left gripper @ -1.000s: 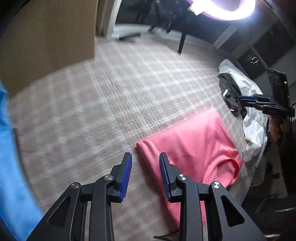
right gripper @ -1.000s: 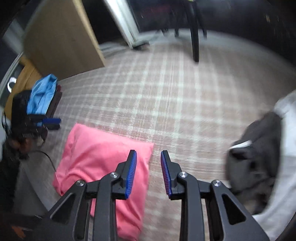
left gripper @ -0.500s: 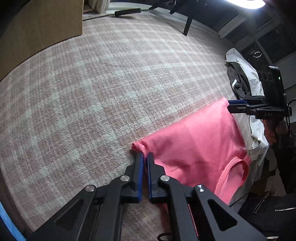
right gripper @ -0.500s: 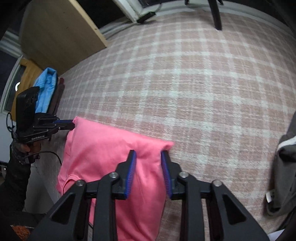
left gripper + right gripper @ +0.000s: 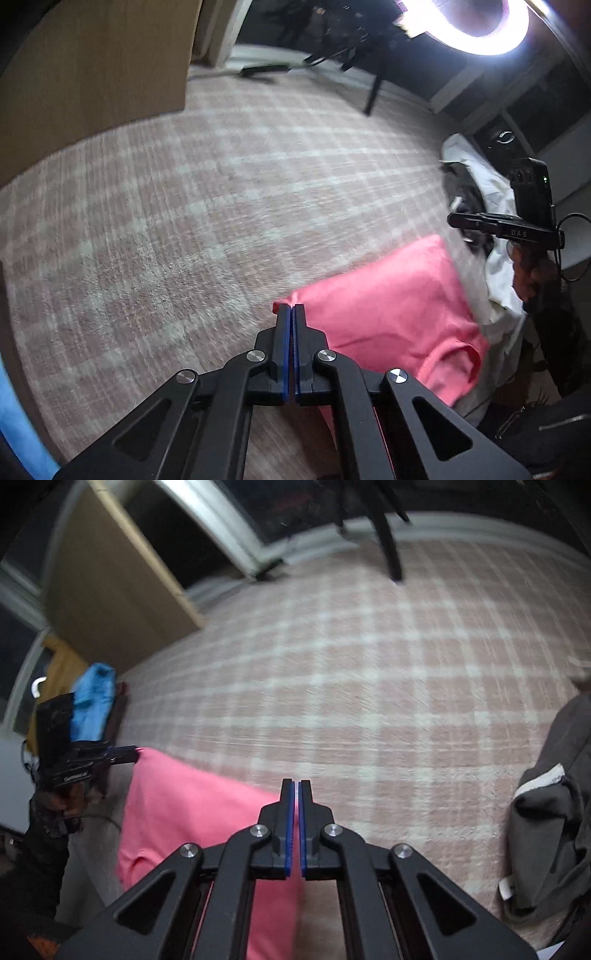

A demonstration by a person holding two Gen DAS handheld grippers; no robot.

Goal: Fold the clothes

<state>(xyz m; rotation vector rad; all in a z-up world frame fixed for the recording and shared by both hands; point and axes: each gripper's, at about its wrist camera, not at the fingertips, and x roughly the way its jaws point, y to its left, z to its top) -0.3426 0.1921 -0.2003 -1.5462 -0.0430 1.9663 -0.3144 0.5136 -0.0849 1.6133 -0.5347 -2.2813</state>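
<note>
I am at the gripping step of a fold: each of my claws has taken one far corner of the pink garment [image 5: 384, 317], which lies on the checked bedcover [image 5: 221, 206].

My left gripper [image 5: 289, 311] has just been closing, and its blue pads now pinch the garment's corner; a sliver of pink shows past the tips at about 11 o'clock of them. From there the cloth spreads away toward 3 and 4 o'clock, its neckline hanging over the near edge of the bed.

My right gripper [image 5: 295, 786] has also just been closing. Its jaws stand together at the garment's other far corner, with pink cloth reaching up to the left finger and running away toward 8 o'clock. I judge the hem is caught, though little cloth shows between the pads.

A pile of grey and white clothes [image 5: 476, 192] waits at 2 o'clock in the left view; a blue garment [image 5: 92, 705] sits at 9 o'clock in the right view.

Next I need both claws to lift together, keep the edge taut, and carry it toward me over the neckline, laying the corners down evenly.
</note>
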